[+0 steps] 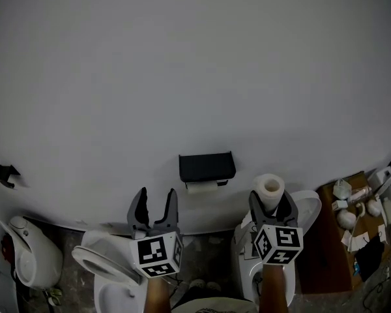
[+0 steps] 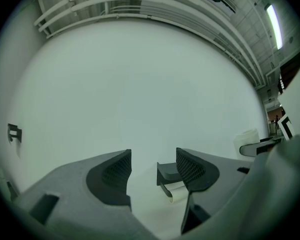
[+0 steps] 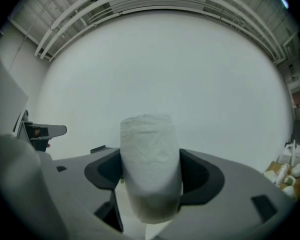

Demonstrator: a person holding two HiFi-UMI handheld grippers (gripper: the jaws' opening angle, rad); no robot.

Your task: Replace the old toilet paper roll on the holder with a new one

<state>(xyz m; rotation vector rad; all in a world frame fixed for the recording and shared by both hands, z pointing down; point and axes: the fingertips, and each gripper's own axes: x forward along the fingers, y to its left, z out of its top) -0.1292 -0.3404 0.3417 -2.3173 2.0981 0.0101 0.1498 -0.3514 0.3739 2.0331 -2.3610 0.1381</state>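
A black toilet paper holder [image 1: 206, 167] is fixed to the white wall, with the thin old roll [image 1: 202, 187] hanging under its cover. In the left gripper view the holder [image 2: 168, 173] and old roll [image 2: 177, 193] show between the jaws, some way off. My left gripper [image 1: 156, 205] is open and empty, below and left of the holder. My right gripper [image 1: 273, 204] is shut on a full white new roll [image 1: 268, 192], held upright, to the holder's right. That new roll [image 3: 150, 169] fills the space between the right jaws.
A white toilet [image 1: 111, 269] stands below the left gripper and another [image 1: 306, 210] behind the right one. A white urinal-like fixture [image 1: 31, 256] is at the far left. A brown board [image 1: 339, 233] with small white items lies at the right. A black bracket [image 1: 6, 173] is on the wall.
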